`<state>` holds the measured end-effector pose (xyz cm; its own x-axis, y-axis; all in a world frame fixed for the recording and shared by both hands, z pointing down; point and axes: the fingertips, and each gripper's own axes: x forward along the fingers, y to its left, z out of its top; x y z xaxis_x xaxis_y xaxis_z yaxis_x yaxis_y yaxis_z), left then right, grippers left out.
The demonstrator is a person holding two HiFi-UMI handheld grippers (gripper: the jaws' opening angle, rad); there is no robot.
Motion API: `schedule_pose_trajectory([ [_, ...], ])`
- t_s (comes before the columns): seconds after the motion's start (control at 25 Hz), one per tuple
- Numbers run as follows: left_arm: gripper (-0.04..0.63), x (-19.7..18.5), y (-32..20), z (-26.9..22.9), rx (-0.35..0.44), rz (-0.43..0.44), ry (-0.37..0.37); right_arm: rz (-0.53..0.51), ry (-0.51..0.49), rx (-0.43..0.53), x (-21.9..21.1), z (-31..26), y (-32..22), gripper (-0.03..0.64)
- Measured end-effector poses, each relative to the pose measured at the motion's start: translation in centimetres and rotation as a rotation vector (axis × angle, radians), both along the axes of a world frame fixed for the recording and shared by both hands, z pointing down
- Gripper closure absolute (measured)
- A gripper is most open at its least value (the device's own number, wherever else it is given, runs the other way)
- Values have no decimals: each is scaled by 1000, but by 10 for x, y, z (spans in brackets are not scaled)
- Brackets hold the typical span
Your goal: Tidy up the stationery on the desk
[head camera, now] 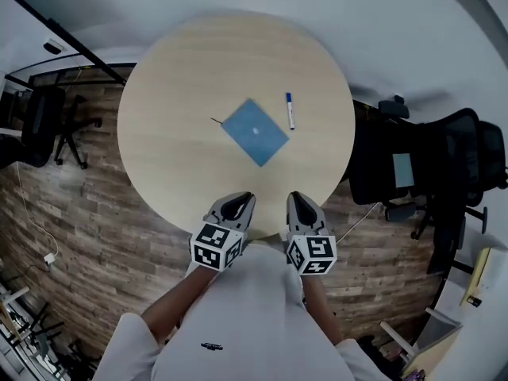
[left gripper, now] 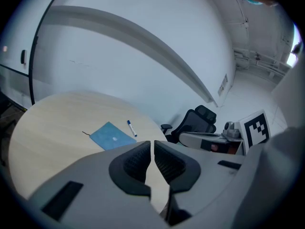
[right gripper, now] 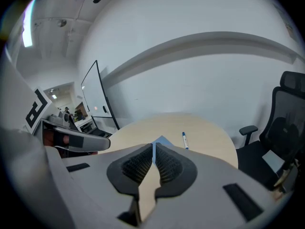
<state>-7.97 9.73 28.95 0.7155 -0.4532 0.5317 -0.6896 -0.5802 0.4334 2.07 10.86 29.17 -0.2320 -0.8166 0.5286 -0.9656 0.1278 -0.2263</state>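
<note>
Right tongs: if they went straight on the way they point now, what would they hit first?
Probably the blue notebook: its corner shows just beyond the shut tips of the right tongs, with the pen off to the right. Height is unclear, so the table might come first.

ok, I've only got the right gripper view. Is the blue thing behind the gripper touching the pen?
Observer: No. The head view shows a flat blue notebook lying apart from the pen.
Operator: Anything else near it?
Observer: A thin dark strand sticks out at the notebook's left corner. I can't tell what it is.
Operator: Left gripper state?
Observer: The left gripper is shut, with nothing between its jaws.
</note>
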Motion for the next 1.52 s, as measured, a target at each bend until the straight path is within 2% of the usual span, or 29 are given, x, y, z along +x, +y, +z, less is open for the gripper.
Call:
schedule_pose_trajectory([
  [0.2,557,21,-40,1,5,-34,-5,-50,4,23,13,1,-45,571],
  [0.36,557,20,-69,14,-9,-77,-22,-77,-5,37,18,8,-79,571],
  [0.64,557,27,-109,60,-60,-138,-80,-139,5,-8,42,49,-125,569],
  [1.08,557,35,-142,130,-160,-244,-75,-212,0,-102,53,125,-172,568],
  [1.16,557,38,-145,146,-182,-253,-78,-231,-5,-118,53,140,-179,547],
  [1.2,557,39,-147,153,-190,-260,-78,-244,-6,-127,53,147,-182,494],
  [1.24,557,40,-149,160,-197,-269,-78,-256,-5,-133,52,153,-186,474],
  [1.52,538,42,-161,193,-219,-311,-93,-299,10,-156,50,188,-203,460],
])
